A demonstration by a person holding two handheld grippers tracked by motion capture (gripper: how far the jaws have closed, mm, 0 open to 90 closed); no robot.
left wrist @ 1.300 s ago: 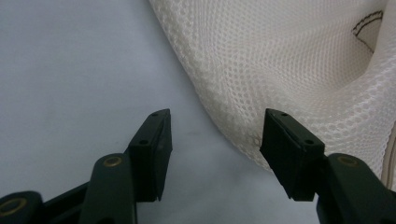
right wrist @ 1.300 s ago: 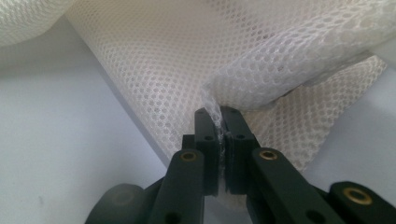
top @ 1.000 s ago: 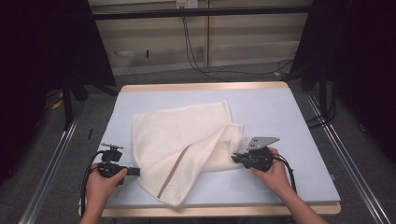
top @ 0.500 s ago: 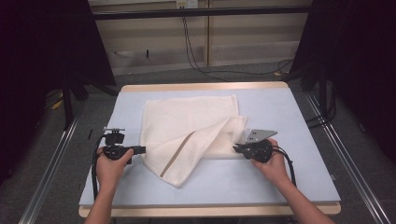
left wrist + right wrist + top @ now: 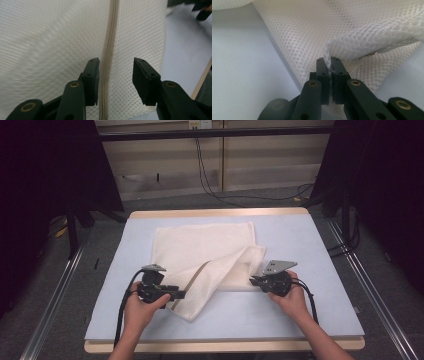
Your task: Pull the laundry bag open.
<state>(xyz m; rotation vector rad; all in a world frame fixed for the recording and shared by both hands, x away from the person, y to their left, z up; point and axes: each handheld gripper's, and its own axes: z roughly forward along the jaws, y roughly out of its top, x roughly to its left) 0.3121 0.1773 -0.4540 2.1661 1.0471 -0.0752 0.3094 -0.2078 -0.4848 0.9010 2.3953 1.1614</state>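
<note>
A cream mesh laundry bag (image 5: pixel 205 250) lies on the pale blue table top (image 5: pixel 310 245), its near part folded over into a slanted flap with a zipper (image 5: pixel 108 52) running along it. My left gripper (image 5: pixel 181 295) sits at the flap's near left edge. Its jaws have just been opening and now stand apart over the zipper, pressing on nothing (image 5: pixel 115 80). My right gripper (image 5: pixel 253 280) is at the flap's right corner, shut on a pinch of the mesh (image 5: pixel 329 65) that stands up between its pads.
The table's wooden edge (image 5: pixel 220 346) runs along the near side. Metal rails (image 5: pixel 55 295) flank the table on the floor. Cables (image 5: pixel 210 175) hang against the far wall. Bare table top lies right of the bag and along the front.
The left gripper let go of the bag's edge, opened and moved away from the near edge. The bag's near flap now lies more flat on the table. The right hand stayed put.
</note>
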